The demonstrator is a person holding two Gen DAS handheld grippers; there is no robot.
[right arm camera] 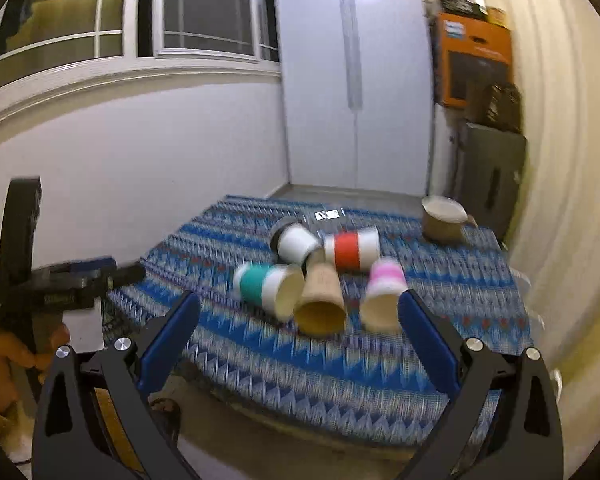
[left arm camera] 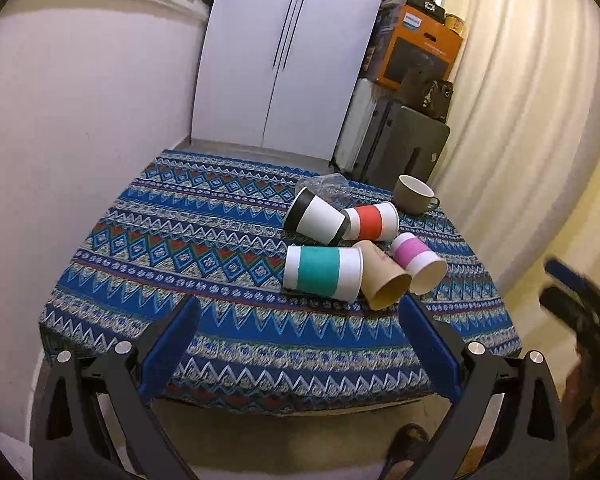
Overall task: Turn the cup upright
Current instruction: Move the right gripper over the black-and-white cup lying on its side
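Note:
Several paper cups lie on their sides in a cluster on the blue patterned tablecloth (left arm camera: 204, 240): a teal-banded cup (left arm camera: 322, 273), a plain brown cup (left arm camera: 384, 278), a pink-banded cup (left arm camera: 418, 262), a red-banded cup (left arm camera: 370, 222) and a black-and-white cup (left arm camera: 316, 218). My left gripper (left arm camera: 300, 312) is open and empty, just short of the teal cup. My right gripper (right arm camera: 300, 312) is open and empty, above the table's near edge, facing the brown cup (right arm camera: 322, 300), the teal cup (right arm camera: 268, 286) and the pink cup (right arm camera: 382, 294). This view is blurred.
A brown mug (left arm camera: 414, 194) stands upright at the table's far right. Crumpled clear plastic (left arm camera: 332, 186) lies behind the cups. A white wardrobe (left arm camera: 288, 52), an orange box (left arm camera: 416, 48) on dark cases, and a curtain (left arm camera: 532, 120) stand around. The left gripper also shows in the right wrist view (right arm camera: 72, 280).

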